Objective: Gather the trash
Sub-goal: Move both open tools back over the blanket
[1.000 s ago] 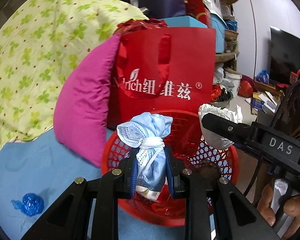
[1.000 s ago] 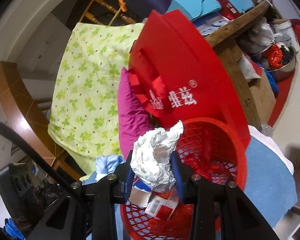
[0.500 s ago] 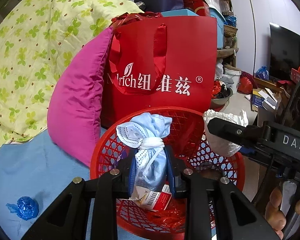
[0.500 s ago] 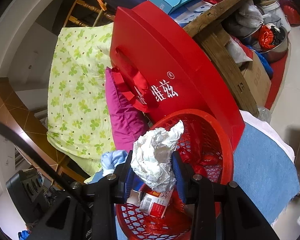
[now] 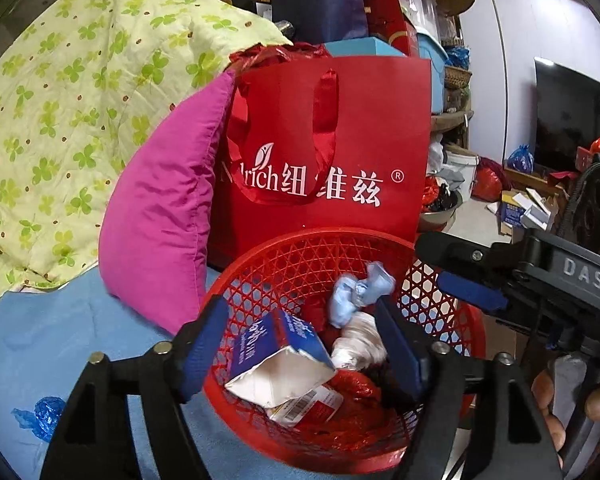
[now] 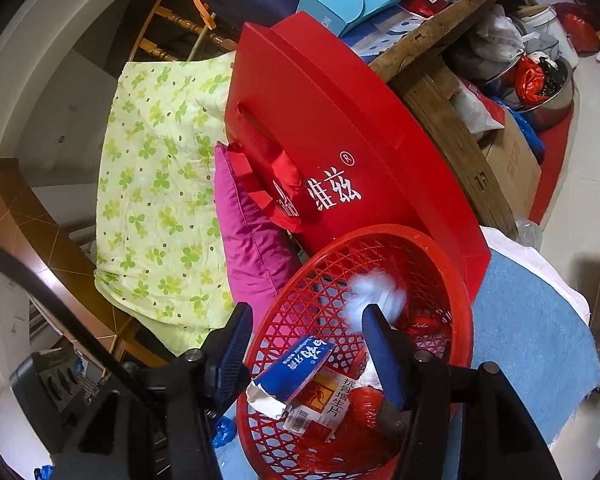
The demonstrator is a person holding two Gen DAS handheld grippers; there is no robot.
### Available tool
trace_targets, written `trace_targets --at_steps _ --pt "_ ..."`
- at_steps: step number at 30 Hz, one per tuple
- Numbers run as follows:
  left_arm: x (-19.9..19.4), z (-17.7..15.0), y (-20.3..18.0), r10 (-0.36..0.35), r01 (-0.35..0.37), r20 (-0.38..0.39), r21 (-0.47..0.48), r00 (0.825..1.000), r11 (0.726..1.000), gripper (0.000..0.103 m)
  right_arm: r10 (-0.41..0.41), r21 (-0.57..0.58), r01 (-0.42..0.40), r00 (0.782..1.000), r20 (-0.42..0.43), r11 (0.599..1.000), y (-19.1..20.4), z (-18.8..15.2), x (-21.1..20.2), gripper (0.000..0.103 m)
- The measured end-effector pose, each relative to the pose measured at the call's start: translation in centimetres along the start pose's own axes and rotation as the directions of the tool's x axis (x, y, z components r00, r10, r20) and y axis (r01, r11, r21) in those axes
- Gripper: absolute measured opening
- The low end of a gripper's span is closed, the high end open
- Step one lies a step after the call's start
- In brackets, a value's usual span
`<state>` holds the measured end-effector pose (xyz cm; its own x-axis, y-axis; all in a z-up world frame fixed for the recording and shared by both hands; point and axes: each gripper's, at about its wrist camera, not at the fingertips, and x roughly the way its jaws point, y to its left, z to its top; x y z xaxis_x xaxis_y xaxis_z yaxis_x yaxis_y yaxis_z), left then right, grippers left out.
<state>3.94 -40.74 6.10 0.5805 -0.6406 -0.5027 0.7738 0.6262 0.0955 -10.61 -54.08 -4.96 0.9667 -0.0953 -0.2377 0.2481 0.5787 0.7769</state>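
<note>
A red mesh basket (image 5: 300,252) (image 6: 456,280) stands on a blue mat. Inside lie a blue face mask bundle (image 5: 360,292), crumpled white foil (image 5: 358,344), a torn blue and white carton (image 5: 276,356) (image 6: 296,364) and red wrappers. In the right wrist view a blurred white lump (image 6: 374,292) sits inside the basket. My left gripper (image 5: 300,344) is open and empty above the basket. My right gripper (image 6: 306,344) is open and empty over the basket; its arm (image 5: 520,276) shows at the right of the left wrist view.
A red paper bag (image 5: 332,152) stands right behind the basket, a magenta pillow (image 5: 160,232) and a green floral quilt (image 5: 60,100) to its left. A blue wrapper (image 5: 44,412) lies on the blue mat (image 5: 40,340) at lower left. Cluttered floor lies to the right.
Both grippers have opened. The face mask bundle has dropped from the left gripper and the foil from the right gripper; both now lie in the basket.
</note>
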Motion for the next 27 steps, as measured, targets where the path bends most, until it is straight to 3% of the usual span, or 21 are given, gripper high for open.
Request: trace_targets --at_steps 5,10,17,20,24,27 --pt "-1.8 -1.8 2.5 0.009 -0.008 0.013 -0.055 1.0 0.998 0.083 0.014 -0.016 -0.014 1.0 0.007 1.0 0.8 -0.3 0.0 0.061" --pt "-4.0 -5.0 6.1 0.081 -0.081 -0.007 -0.104 0.997 0.991 0.084 0.058 -0.113 -0.055 0.998 0.024 0.992 3.7 -1.5 0.1 0.061" --pt "-7.3 -10.4 11.5 0.191 -0.202 -0.068 -0.212 0.979 0.956 0.084 0.168 -0.354 -0.165 0.986 -0.023 0.921 10.7 -6.2 0.8 0.061" --pt "-8.6 -12.9 13.5 0.277 -0.296 -0.109 -0.235 0.955 0.926 0.084 0.21 -0.434 -0.231 0.973 -0.095 0.871 13.7 -9.2 2.1 0.062" --pt "-9.4 -16.3 16.0 0.353 -0.4 -0.206 -0.267 0.912 0.877 0.084 0.208 -0.422 -0.287 0.952 -0.223 0.86 15.7 -12.7 5.0 0.062" --pt "-9.8 -19.3 18.1 0.424 -0.506 -0.306 -0.283 0.853 0.815 0.084 0.145 -0.401 -0.282 0.93 -0.338 0.872 16.5 -15.1 8.0 0.065"
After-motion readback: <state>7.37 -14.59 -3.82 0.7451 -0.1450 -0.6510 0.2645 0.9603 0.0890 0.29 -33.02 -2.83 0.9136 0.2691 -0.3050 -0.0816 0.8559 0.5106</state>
